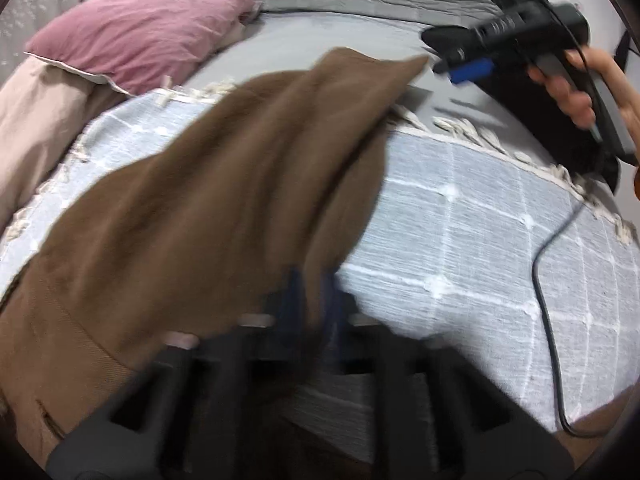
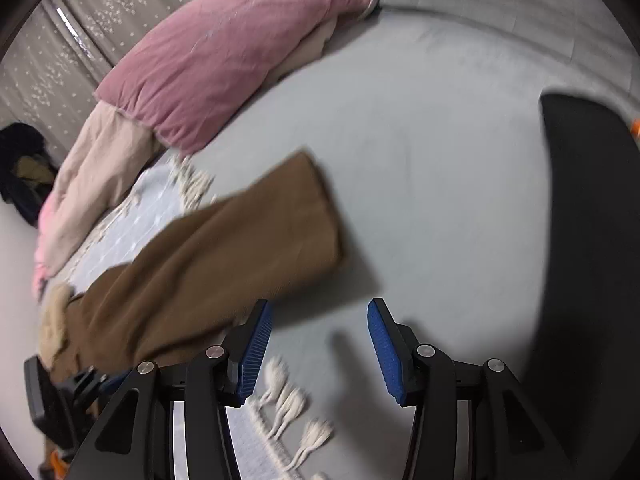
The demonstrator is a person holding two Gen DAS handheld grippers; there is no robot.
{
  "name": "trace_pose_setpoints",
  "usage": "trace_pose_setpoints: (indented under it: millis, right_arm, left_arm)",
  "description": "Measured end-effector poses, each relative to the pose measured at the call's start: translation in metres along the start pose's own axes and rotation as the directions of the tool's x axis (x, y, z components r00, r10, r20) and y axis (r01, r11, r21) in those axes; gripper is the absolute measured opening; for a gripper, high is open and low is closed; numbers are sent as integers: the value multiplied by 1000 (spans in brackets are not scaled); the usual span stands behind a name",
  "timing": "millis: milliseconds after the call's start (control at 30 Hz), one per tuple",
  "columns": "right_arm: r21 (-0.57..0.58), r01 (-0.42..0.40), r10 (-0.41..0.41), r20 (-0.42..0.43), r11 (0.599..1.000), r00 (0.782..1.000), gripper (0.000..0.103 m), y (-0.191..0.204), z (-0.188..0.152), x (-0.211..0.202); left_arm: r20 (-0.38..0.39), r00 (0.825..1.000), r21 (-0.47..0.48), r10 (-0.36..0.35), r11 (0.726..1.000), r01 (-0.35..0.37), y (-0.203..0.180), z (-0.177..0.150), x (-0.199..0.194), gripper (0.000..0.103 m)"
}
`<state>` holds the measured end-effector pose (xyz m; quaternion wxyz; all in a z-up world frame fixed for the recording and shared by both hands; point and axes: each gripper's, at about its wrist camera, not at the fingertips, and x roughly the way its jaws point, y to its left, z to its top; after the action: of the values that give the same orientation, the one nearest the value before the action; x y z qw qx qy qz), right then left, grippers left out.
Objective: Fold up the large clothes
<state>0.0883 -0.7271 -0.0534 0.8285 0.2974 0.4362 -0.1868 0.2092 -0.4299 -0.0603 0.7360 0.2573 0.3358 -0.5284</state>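
Brown garment [image 1: 224,184] cloth is sitting pinched in the closed left tongs [image 1: 310,300], while the right tongs [image 2: 320,344] are hovering wide apart, empty, above the bed [image 2: 420,160].

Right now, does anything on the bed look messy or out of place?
The brown garment lies askew: it runs diagonally across the checked blue throw, bunched and rumpled, its far end hanging past the throw's tassel fringe onto the grey sheet. A black cable trails loose across the throw. Nothing looks spilled or torn.
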Motion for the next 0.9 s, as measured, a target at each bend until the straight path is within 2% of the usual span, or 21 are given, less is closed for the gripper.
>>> trace_pose_setpoints:
  millis: [67, 133, 167, 200, 267, 333, 367, 467, 500, 533, 567, 633, 667, 700, 733, 767, 800, 833, 867, 900]
  right_arm:
    - [-12, 33, -33, -10, 999, 999, 50, 7, -3, 10]
    - [-14, 20, -19, 23, 1000, 1000, 50, 15, -3, 10]
    - [-5, 4, -4, 48, 1000, 999, 50, 16, -3, 7]
    - [14, -11, 10, 81, 1000, 997, 50, 15, -2, 3]
    - [64, -28, 19, 133, 998, 991, 50, 10, 2, 1]
    - [128, -5, -8, 103, 992, 995, 50, 1, 5, 13]
    - [183, 12, -24, 63, 983, 998, 50, -6, 4, 22]
    - [278, -14, 5, 34, 960, 999, 50, -19, -4, 36]
    - [280, -31, 17, 51, 959, 999, 47, -21, -6, 39]
    - [263, -38, 23, 61, 964, 998, 37, -18, -6, 41]
    - [239, -41, 28, 59, 970, 998, 8, -15, -4, 41]
    - [225, -33, 10, 105, 974, 994, 7, -7, 4, 26]
    - [200, -43, 5, 187, 979, 982, 7, -1, 9, 7]
    - [187, -37, -7, 227, 982, 974, 7, 3, 13, -4]
    - [172, 19, -62, 250, 985, 966, 6, 7, 18, -13]
    - [164, 193, -230, 242, 967, 943, 3, 9, 25, -11]
    - [163, 367, -397, 225, 916, 890, 2, 7, 28, -6]
    - [160, 469, -493, 198, 869, 847, 3, 0, 33, 1]
    - [198, 435, -467, 162, 879, 870, 4, -12, 33, 3]
    - [241, 351, -392, 153, 905, 907, 5, -21, 31, 2]
  left_arm:
    - [133, 989, -48, -67, 996, 74, 8, 2, -26, 5]
    - [219, 963, -78, -155, 981, 176, 20, 2, -47, 5]
    - [222, 955, -69, -199, 973, 219, 25, 0, -51, 5]
    - [207, 954, -56, -218, 971, 234, 26, -2, -50, 5]
    - [113, 965, -22, -236, 971, 239, 19, -9, -32, 5]
    - [5, 981, 19, -196, 981, 195, 6, -16, -9, 6]
    - [-9, 986, 42, -167, 985, 167, 1, -15, -6, 6]
    - [18, 983, 30, -185, 982, 185, 2, -17, -14, 6]
    - [14, 981, 17, -193, 981, 192, 4, -18, -13, 6]
    - [16, 981, 15, -194, 981, 193, 5, -18, -13, 6]
    - [28, 981, 23, -189, 982, 189, 4, -18, -16, 6]
    - [60, 980, 40, -191, 981, 189, 0, -19, -24, 6]
    - [94, 975, 52, -201, 979, 197, -1, -19, -30, 6]
    - [107, 970, 58, -216, 976, 211, 0, -19, -34, 5]
    - [99, 970, 61, -223, 974, 218, 1, -18, -33, 5]
    - [72, 972, 63, -226, 973, 222, 1, -19, -29, 5]
    - [35, 972, 65, -234, 971, 232, 0, -21, -23, 6]
    - [5, 971, 67, -237, 969, 236, -1, -23, -19, 6]
    - [6, 972, 73, -234, 970, 233, -2, -22, -21, 10]
    - [18, 970, 74, -243, 968, 241, -1, -22, -25, 18]
